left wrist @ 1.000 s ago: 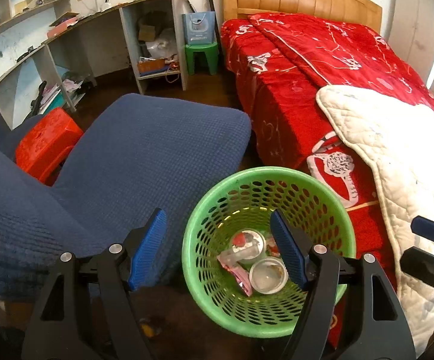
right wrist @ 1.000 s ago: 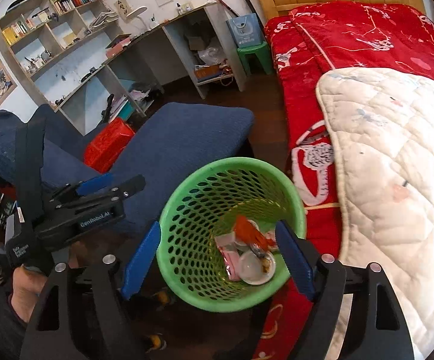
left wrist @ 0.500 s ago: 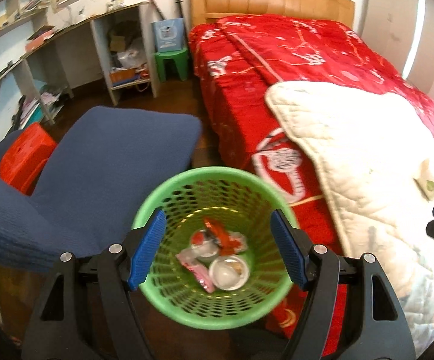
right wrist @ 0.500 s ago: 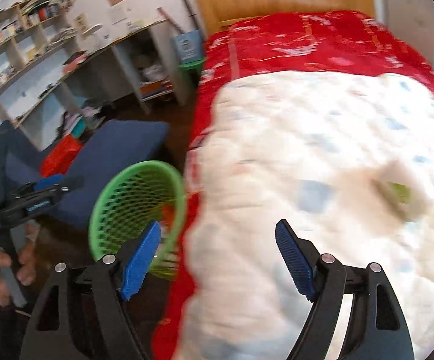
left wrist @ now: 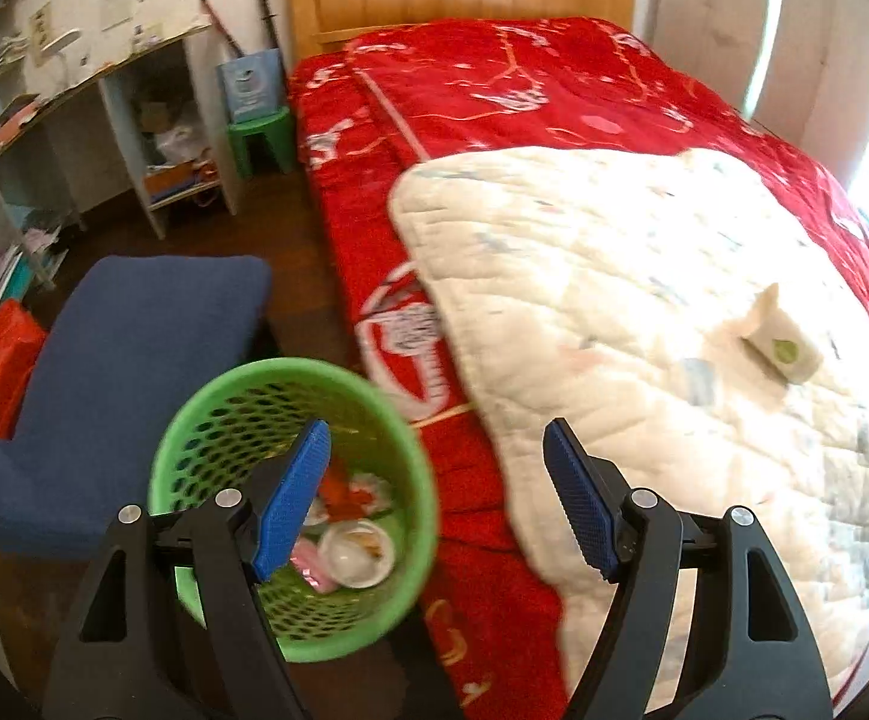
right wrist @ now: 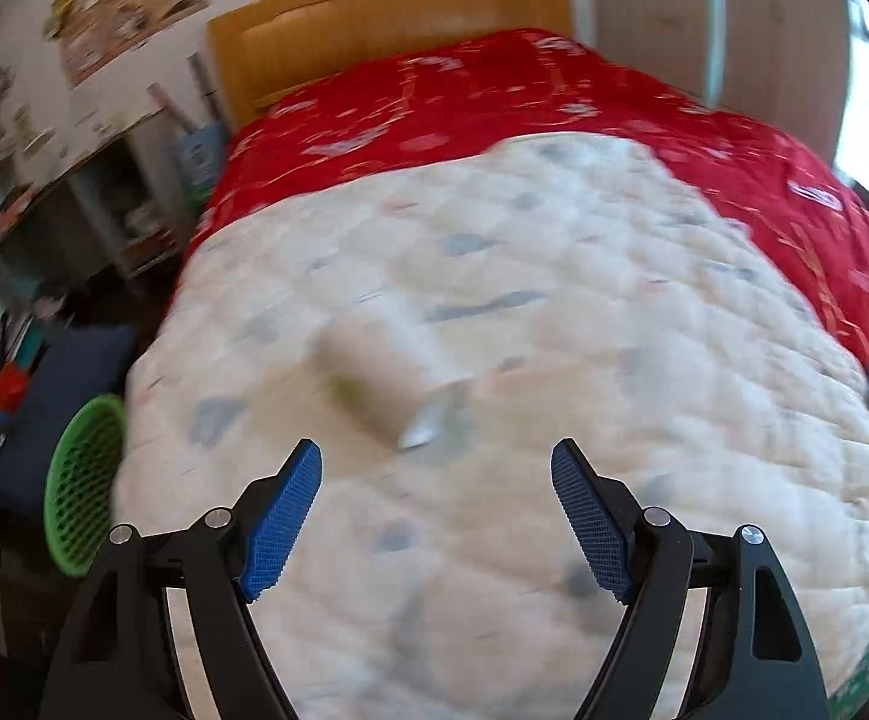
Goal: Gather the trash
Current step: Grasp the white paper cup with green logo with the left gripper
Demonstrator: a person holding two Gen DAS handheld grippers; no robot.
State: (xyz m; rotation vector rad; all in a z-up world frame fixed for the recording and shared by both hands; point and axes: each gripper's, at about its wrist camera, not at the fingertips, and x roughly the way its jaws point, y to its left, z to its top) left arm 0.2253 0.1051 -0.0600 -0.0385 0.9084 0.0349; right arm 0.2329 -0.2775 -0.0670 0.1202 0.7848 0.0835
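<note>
Trash so far sits in the green mesh basket [left wrist: 290, 420] on the floor beside the bed [left wrist: 494, 90], handy for drops: a shallow white cup, pink wrapper, something red. Next piece looks like the small cream carton [left wrist: 779, 345] lying on its side on the puffy quilted blanket [left wrist: 584, 276]. Right claw [right wrist: 434, 510] hangs over it, blue ribbed pads apart and empty; left claw [left wrist: 434, 492] is likewise apart, empty, over the basket's edge.
</note>
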